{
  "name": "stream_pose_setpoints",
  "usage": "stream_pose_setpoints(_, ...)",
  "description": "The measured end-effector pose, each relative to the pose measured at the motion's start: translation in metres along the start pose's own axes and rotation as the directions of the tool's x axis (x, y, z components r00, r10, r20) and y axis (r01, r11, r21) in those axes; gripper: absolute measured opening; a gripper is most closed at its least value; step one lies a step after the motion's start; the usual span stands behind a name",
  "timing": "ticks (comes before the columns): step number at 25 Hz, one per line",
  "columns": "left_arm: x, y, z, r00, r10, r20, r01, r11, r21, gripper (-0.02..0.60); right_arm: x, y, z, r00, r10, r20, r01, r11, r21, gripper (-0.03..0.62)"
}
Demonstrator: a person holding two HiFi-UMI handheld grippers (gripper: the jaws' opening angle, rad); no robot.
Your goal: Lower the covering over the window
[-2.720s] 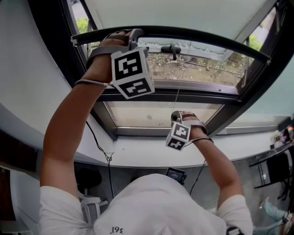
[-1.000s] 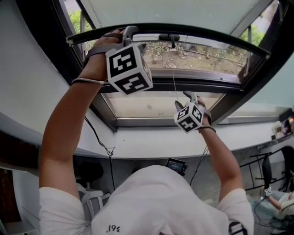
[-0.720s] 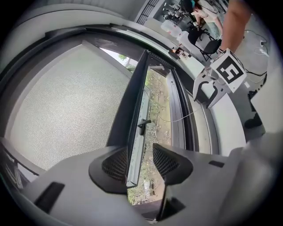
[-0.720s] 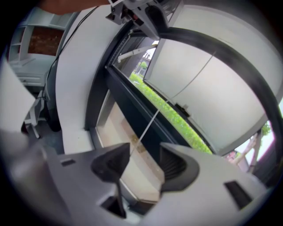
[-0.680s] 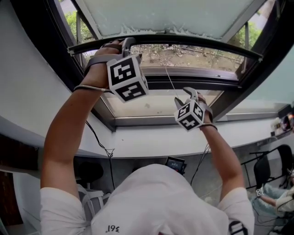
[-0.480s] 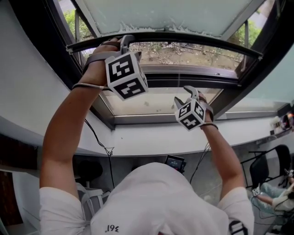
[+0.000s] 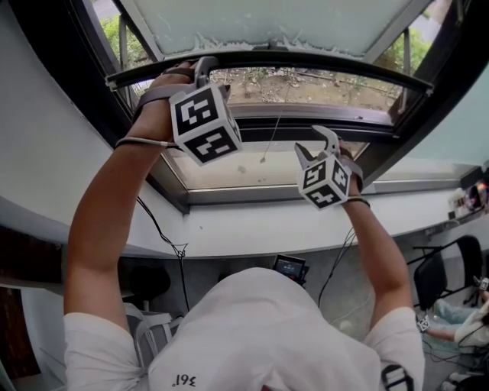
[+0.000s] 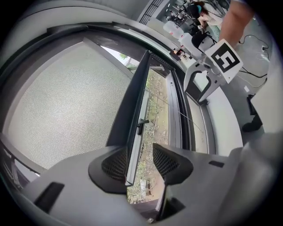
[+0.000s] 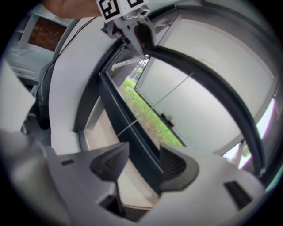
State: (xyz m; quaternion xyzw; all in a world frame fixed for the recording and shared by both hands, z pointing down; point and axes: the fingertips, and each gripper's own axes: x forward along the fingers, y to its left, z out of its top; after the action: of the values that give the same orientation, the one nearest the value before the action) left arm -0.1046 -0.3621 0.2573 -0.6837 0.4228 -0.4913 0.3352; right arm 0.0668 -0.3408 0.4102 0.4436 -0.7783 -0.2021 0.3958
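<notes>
While left gripper (image 8: 140, 148) straddles bar (image 7: 306, 62) with jaws apart, best draw it down level | right gripper (image 9: 144, 147): just opened wide, empty, near cord (image 7: 273, 134)

Two tongs, the left tongs (image 7: 200, 69) and right tongs (image 7: 315, 141); one blind (image 7: 267, 23); one cord (image 7: 273, 134).

We seem to be in an office or lab workroom. There is a wide, dark-framed window (image 7: 397, 145) above a white sill (image 7: 244, 233), with black cables (image 7: 155, 227) trailing down the wall. We also see a small screen (image 7: 289, 268) below, a black office chair (image 7: 447, 271), and crowded tables (image 8: 185, 31) farther along, where a person (image 7: 458, 324) sits.
</notes>
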Motion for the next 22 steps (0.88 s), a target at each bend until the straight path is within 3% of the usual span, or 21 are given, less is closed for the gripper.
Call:
stream_pose_setpoints(6,0.001,-0.004,0.000,1.000,-0.016,-0.009,0.016,1.000,0.001,0.178,-0.029,-0.068,0.043,0.979,-0.179,0.101,0.189,0.977,-0.099,0.228)
stream_pose_setpoints(11,0.003,-0.008,-0.001,1.000,-0.024,-0.018,0.024,1.000,0.005,0.179,-0.049,-0.123,0.072,0.927,-0.341,0.153,0.372,0.888,-0.271,0.191)
stream_pose_setpoints(16,0.003,-0.010,-0.001,0.999,-0.029,-0.019,0.029,1.000,0.003,0.179,-0.045,-0.154,0.074,0.916,-0.386,0.110,0.398,0.837,-0.377,0.178)
stream_pose_setpoints(22,0.003,-0.009,-0.002,0.999,-0.032,-0.018,0.032,0.999,-0.006,0.179,-0.031,-0.150,0.067,0.917,-0.392,0.072,0.376,0.793,-0.479,0.164)
